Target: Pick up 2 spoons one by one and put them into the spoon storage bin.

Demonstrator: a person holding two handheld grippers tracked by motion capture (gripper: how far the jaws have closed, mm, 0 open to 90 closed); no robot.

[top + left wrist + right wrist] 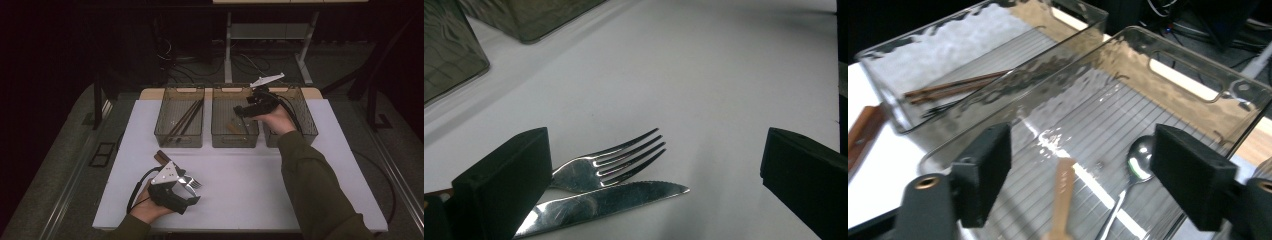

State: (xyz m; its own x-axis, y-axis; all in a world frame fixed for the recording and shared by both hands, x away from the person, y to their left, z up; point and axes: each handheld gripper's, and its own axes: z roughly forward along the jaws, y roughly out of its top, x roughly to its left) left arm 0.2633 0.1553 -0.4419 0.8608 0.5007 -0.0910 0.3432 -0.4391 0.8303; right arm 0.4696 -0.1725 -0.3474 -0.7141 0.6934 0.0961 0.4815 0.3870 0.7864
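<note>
High view: the right gripper (245, 111) hovers over the middle clear plastic bin (235, 136).

Left gripper view: the left gripper (654, 170), jaws apart, straddles a steel fork (609, 162) and serrated knife (599, 204) on the white table (724, 90).

Right gripper view: jaws spread, empty, above a metal spoon (1137, 165) and a wooden handle (1063, 197) lying in that bin.

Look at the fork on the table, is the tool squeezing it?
No, the fork lies on the table beside a knife, between wide-open jaws.

Silver fork (609, 162) and knife (604, 202) on white table (240, 195); smoky ribbed bins (1128, 125).

White table (240, 200): three bins (179, 122), fork (609, 162), knife (609, 202) (wooden-handled, seemingly).
</note>
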